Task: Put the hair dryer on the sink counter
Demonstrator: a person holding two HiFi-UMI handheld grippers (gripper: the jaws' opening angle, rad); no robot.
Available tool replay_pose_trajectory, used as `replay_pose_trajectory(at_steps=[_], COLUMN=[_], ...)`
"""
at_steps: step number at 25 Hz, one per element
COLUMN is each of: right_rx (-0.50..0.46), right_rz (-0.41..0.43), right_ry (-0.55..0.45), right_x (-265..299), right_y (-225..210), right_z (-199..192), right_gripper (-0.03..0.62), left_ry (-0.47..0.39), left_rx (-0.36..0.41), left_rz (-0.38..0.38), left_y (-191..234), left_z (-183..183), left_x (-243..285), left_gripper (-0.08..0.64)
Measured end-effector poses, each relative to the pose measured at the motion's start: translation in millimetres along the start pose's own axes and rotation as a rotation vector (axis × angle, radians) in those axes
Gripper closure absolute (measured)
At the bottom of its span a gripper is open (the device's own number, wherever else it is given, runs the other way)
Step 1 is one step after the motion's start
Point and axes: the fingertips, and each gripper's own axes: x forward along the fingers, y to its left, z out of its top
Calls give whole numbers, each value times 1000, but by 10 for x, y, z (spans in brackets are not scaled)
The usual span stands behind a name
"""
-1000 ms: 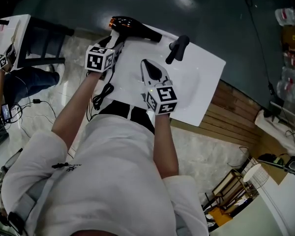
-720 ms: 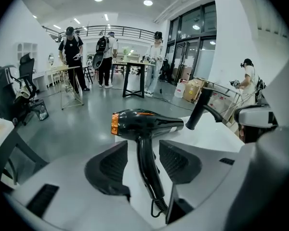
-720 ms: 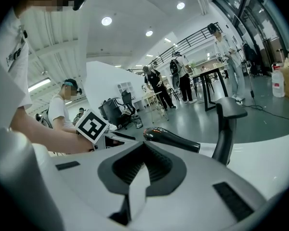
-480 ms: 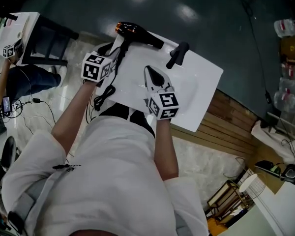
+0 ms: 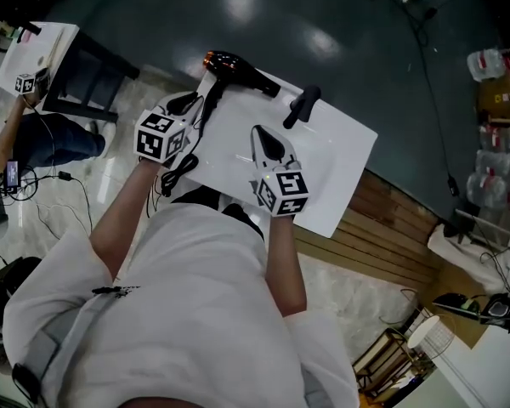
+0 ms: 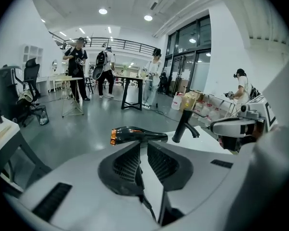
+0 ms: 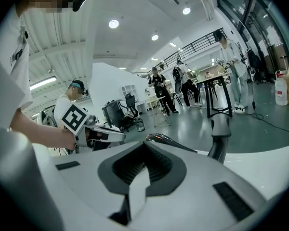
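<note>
Black-and-white square markers face up on both cubes. The hair dryer [image 5: 238, 68] lies on the far left corner of the white sink counter [image 5: 331, 172], left of the black faucet [image 5: 300, 106]. Its cord [image 5: 180, 161] trails off the left edge past your left claw [image 5: 184, 103]. That claw has just been closing to a slim gap, pinching nothing. Your right claw [image 5: 264, 136] is clenched and empty over the counter.

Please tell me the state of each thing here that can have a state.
hair dryer: lying on the sink counter, not held.
faucet: no water running.
left gripper: jaws have just been closing, a narrow gap between them, nothing gripped.
right gripper: jaws together, empty.
</note>
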Motion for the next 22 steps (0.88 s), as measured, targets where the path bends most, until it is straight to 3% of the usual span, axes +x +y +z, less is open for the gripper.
replay_pose_trajectory(at_steps=[22], right_rx=[-57], right_rz=[35], right_ry=[-64], right_x=[-497], right_y=[104], right_z=[216], right_gripper=[584], left_ry=[-83], left_rx=[13], left_rz=[18], left_y=[-476], left_z=[80], left_x=[-577], left_gripper=[555])
